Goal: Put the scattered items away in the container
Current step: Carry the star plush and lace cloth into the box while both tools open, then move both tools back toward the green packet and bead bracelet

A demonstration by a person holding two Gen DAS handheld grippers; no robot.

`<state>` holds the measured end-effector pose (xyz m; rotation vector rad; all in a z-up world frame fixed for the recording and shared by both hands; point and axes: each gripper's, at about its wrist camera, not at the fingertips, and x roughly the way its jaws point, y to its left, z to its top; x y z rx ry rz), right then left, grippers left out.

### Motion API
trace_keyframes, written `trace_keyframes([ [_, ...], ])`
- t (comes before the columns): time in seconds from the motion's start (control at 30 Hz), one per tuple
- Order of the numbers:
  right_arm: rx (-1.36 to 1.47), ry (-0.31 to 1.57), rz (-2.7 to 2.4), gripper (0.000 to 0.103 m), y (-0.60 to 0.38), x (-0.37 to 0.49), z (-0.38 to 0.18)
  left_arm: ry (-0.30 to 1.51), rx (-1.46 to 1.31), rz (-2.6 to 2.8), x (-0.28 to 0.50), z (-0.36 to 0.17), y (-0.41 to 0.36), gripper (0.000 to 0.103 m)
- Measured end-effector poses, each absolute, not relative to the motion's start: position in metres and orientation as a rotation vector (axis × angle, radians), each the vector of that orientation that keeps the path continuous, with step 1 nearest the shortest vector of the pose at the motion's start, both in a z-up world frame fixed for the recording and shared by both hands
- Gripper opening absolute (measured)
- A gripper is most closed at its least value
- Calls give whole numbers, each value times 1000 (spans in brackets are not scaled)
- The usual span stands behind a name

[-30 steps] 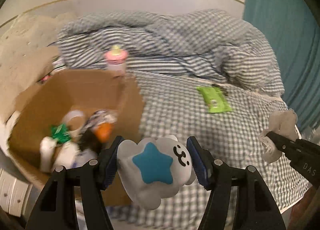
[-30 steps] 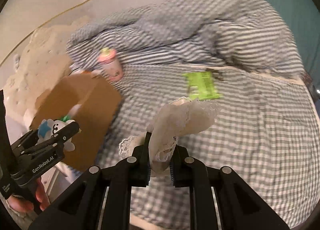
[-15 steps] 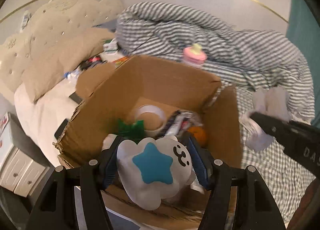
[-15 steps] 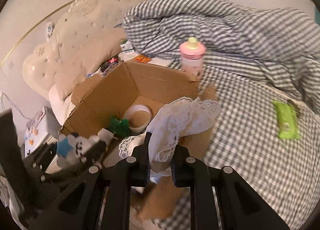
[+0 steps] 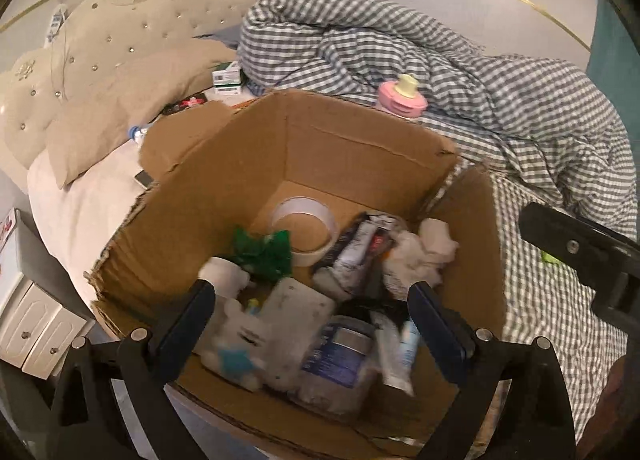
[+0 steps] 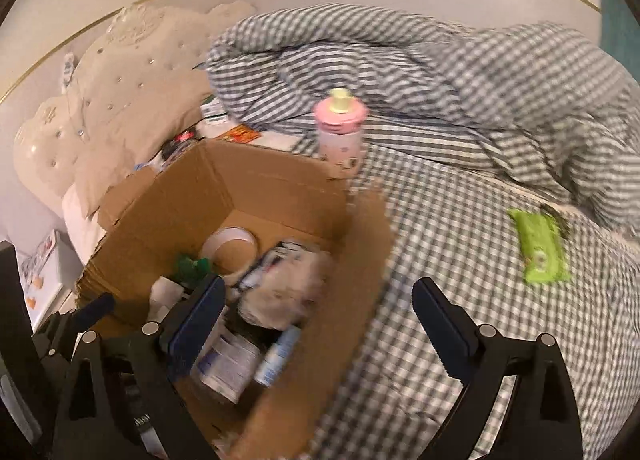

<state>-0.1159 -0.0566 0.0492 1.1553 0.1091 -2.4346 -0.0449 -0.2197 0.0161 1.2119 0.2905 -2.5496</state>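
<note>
The open cardboard box stands on the bed and holds several items. My left gripper is open and empty above the box's near side. The white plush with a blue star lies in the box below it. The white lace cloth lies in the box. My right gripper is open and empty over the box's right wall. A pink baby bottle stands behind the box. A green wipes pack lies on the checked sheet.
A tape roll, a green bow, tubes and a jar lie in the box. A rumpled checked duvet lies behind. Beige pillows and a headboard are to the left, with small boxes. A white nightstand stands lower left.
Both grippers have opened. The star plush dropped from my left gripper into the box, and the lace cloth dropped from my right gripper into the box.
</note>
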Motion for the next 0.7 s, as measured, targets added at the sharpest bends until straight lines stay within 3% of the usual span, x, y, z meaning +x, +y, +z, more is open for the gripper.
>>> trace_keyframes([
  [0.7, 1182, -194, -2775, 95, 208, -51, 73, 48, 1290, -2833, -36, 37, -8, 100],
])
